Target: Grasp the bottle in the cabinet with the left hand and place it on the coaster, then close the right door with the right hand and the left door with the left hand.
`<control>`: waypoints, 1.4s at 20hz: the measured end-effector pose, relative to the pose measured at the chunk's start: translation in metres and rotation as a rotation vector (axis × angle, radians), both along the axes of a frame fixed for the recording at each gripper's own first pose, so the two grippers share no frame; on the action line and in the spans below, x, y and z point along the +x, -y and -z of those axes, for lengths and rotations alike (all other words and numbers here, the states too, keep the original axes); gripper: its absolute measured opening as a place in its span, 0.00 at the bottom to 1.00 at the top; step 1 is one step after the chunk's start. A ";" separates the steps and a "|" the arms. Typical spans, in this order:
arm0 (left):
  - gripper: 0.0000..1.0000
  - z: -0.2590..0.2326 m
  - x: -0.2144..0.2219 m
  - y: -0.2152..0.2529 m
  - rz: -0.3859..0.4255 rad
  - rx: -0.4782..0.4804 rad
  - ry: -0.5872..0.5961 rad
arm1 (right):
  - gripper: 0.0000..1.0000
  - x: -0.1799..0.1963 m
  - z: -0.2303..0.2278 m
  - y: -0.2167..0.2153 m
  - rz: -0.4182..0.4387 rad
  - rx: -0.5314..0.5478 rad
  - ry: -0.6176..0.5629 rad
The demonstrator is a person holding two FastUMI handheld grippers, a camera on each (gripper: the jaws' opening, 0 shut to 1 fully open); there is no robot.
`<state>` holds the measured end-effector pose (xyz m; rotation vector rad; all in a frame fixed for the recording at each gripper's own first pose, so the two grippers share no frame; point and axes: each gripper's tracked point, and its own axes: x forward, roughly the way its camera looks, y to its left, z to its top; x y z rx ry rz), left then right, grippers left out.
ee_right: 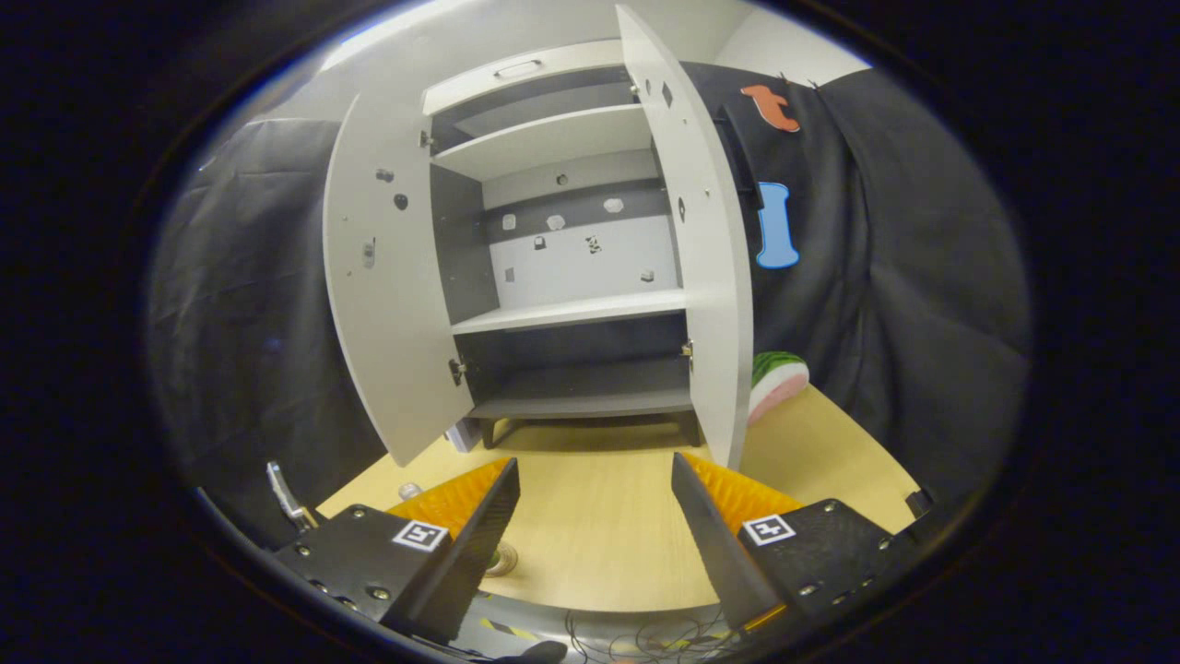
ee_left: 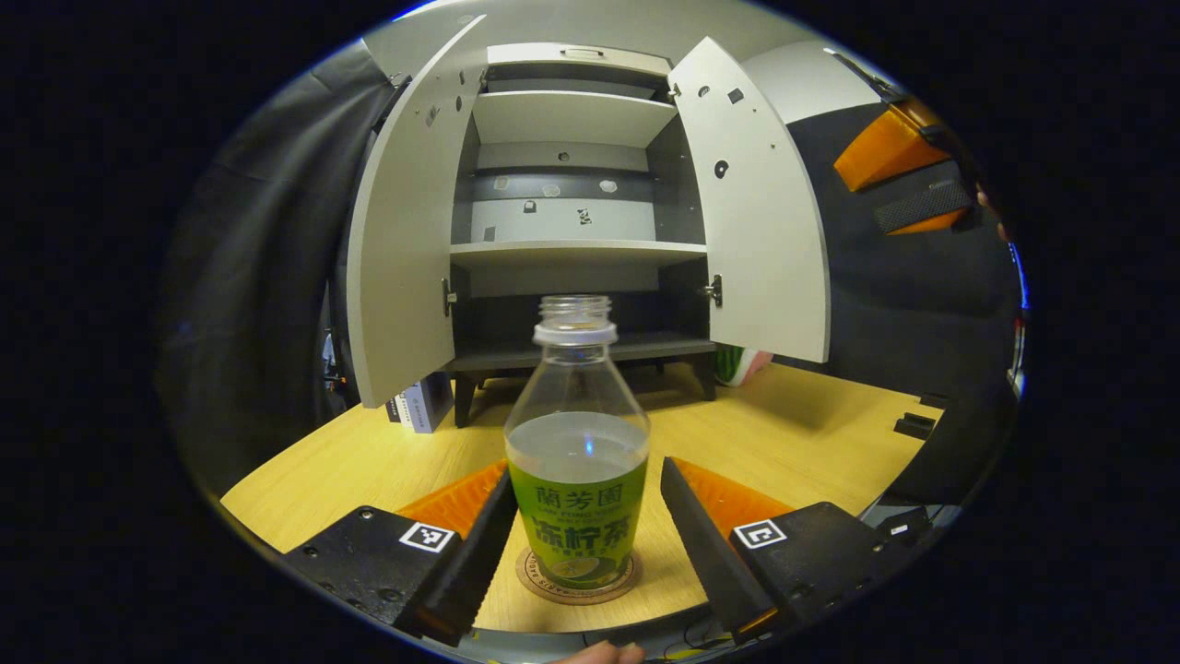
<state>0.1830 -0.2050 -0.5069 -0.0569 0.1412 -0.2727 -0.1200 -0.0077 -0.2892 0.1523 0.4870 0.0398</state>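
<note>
A clear, uncapped bottle [ee_left: 578,480] with a green label, half full, stands upright on a round coaster [ee_left: 579,583] on the wooden table. My left gripper [ee_left: 586,503] is open around it, and a gap shows at the right finger [ee_left: 701,535]. Behind stands the cabinet [ee_left: 576,249] with its left door [ee_left: 406,249] and right door [ee_left: 761,203] swung open and its shelves bare. My right gripper [ee_right: 595,489] is open above the table with nothing between its fingers, facing the cabinet [ee_right: 572,314]. The right door's [ee_right: 714,277] edge hangs just beyond its right finger.
A watermelon-slice toy [ee_left: 742,364] [ee_right: 774,383] lies on the table behind the right door. Books [ee_left: 419,401] stand beside the cabinet's left leg. The table's bare wood [ee_right: 599,526] stretches in front of the cabinet. The other gripper's body [ee_left: 913,184] hovers at the upper right.
</note>
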 end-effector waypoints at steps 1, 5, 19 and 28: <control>0.94 -0.001 0.001 -0.002 0.000 0.006 -0.004 | 1.00 0.000 -0.001 0.004 0.013 0.007 -0.002; 0.96 -0.016 0.001 -0.019 -0.040 0.042 -0.037 | 1.00 0.002 -0.007 0.027 0.062 0.006 0.000; 0.96 -0.233 0.018 -0.047 -0.042 -0.037 -0.025 | 1.00 0.106 -0.179 0.213 0.236 -0.140 0.329; 0.95 -0.349 0.028 -0.082 -0.076 -0.065 0.081 | 1.00 0.170 -0.213 0.289 0.278 -0.054 0.339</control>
